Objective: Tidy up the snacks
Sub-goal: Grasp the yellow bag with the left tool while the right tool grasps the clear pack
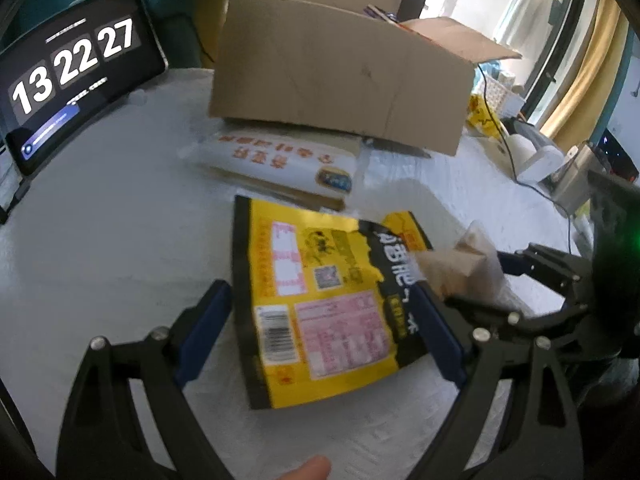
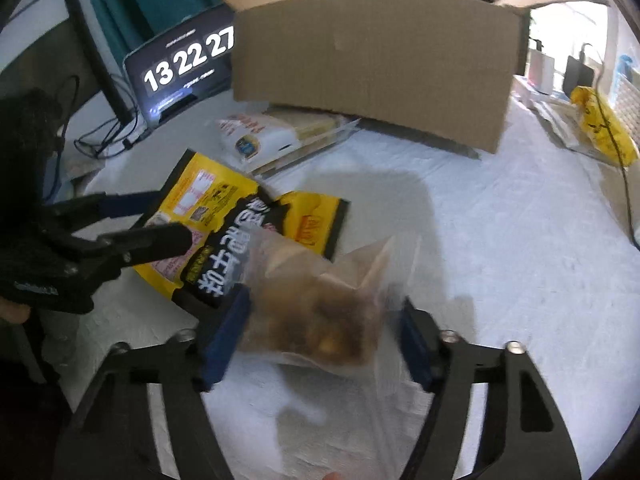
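A yellow and black snack bag (image 1: 320, 300) (image 2: 224, 216) lies flat on the white table cover (image 1: 100, 260). My left gripper (image 1: 320, 288) (image 2: 174, 216) is open and straddles the bag, its blue pads beside the bag's two long edges. A clear bag of brown snacks (image 2: 316, 312) (image 1: 460, 264) sits just right of the yellow bag, overlapping its corner. My right gripper (image 2: 326, 300) (image 1: 474, 278) stands around it. The left pad touches the plastic, while a small gap shows at the right pad.
An open cardboard box (image 1: 340, 72) (image 2: 372, 64) stands behind, with a white snack packet (image 1: 272, 160) (image 2: 260, 136) on flat cardboard in front of it. A tablet clock (image 1: 76, 72) (image 2: 184, 64) leans at the left. A yellow bag (image 2: 604, 128) and a cable (image 2: 624, 184) lie at the right.
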The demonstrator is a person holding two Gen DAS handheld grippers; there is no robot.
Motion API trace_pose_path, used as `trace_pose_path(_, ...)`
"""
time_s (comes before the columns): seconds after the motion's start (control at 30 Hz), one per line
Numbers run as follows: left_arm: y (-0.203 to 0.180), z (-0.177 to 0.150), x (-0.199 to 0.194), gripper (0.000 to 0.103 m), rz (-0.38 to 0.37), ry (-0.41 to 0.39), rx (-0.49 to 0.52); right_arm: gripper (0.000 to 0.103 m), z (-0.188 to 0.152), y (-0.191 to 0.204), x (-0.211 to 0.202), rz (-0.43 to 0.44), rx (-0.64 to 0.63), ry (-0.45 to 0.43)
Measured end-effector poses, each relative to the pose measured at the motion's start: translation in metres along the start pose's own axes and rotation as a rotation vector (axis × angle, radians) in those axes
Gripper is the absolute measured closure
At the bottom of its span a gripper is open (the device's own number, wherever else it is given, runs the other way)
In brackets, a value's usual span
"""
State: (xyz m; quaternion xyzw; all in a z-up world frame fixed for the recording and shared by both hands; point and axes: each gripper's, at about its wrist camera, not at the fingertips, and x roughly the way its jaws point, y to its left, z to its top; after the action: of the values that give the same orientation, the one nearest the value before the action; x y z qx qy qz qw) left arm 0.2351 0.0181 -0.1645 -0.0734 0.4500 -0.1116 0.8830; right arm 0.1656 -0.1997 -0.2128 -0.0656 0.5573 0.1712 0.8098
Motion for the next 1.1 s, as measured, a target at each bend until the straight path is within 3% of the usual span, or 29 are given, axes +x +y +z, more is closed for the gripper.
trace_pose_path(0.13,-0.012,0.004,0.01,0.009,0.026,0.003,0.024,0.044,-0.002,-0.022,-0.016,-0.03,0.034,-0.024)
trace_pose_path(0.3,-0.028,0.007,0.028,0.004,0.052,0.035,0.073,0.047,-0.007,-0.055,-0.03,-0.07,0.102,-0.055)
trace_pose_path(0.43,-0.034,0.007,0.038,0.001,0.022,0.044,0.059,0.047,-0.014,-0.073,-0.037,-0.075,0.142,-0.07)
trace_pose_path(0.67,-0.054,0.011,0.044,0.002,0.012,0.084,0.077,0.047,-0.013,-0.063,-0.03,-0.054,0.116,-0.081)
trace_pose_path(0.83,-0.08,0.005,0.051,0.003,0.016,0.075,0.164,0.049,-0.011,-0.059,-0.022,-0.021,0.13,-0.085)
trace_pose_path(0.93,-0.085,0.004,0.051,0.025,0.052,0.06,0.213,0.049,-0.011,-0.057,-0.023,-0.03,0.126,-0.085)
trace_pose_path(0.97,-0.084,0.005,0.05,0.038,0.052,0.056,0.218,0.049,-0.011,-0.056,-0.024,-0.033,0.124,-0.085)
trace_pose_path(1.0,-0.084,0.006,0.049,0.049,0.034,0.056,0.217,0.049,-0.01,-0.055,-0.024,-0.029,0.124,-0.084)
trace_pose_path(1.03,-0.083,0.007,0.047,0.051,0.013,0.064,0.214,0.05,-0.009,-0.055,-0.024,-0.028,0.128,-0.083)
trace_pose_path(1.1,-0.084,0.006,0.045,0.069,-0.004,0.067,0.227,0.051,-0.009,-0.055,-0.026,-0.027,0.127,-0.081)
